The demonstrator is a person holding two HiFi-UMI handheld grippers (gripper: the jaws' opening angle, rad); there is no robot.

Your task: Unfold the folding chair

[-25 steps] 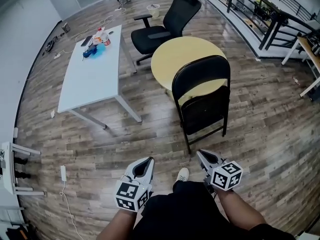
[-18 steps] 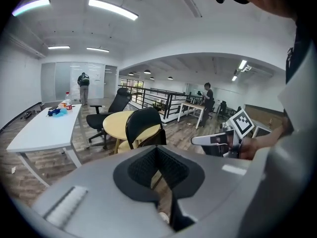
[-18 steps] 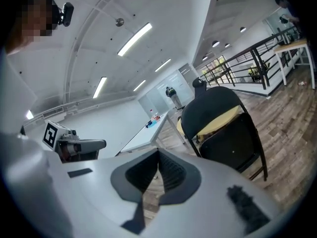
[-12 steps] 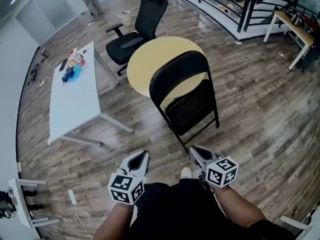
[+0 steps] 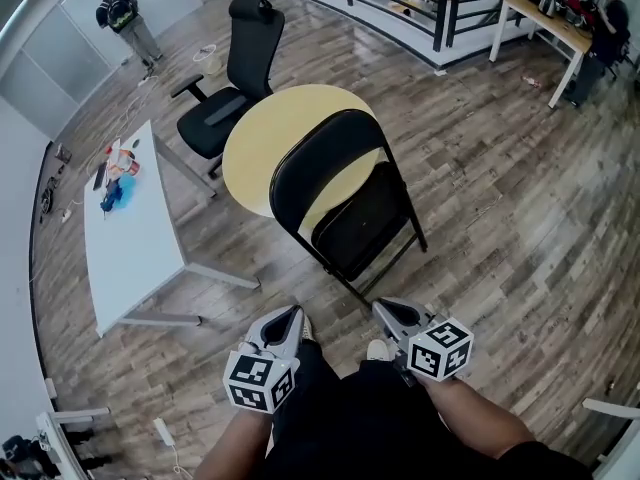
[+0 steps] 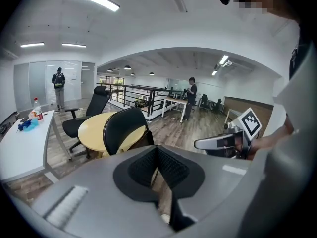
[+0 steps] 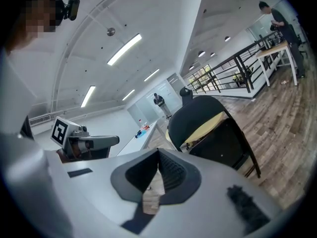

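Both left tool [image 5: 289,315] and right tool [image 5: 384,309] closed, empty; folding chair [image 5: 318,160] stands folded, upright.

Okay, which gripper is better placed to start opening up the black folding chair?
Probably the right. The right gripper sits just beside the folding chair at its near leg, while the left gripper is further off to the side. Both are shut and empty.

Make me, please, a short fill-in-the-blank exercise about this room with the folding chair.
The black folding chair stands ____, not yet opened.
The round table behind it has a ____ top.
The left claw and the right claw are both ____ and empty.
Missing words: folded; yellow; shut.
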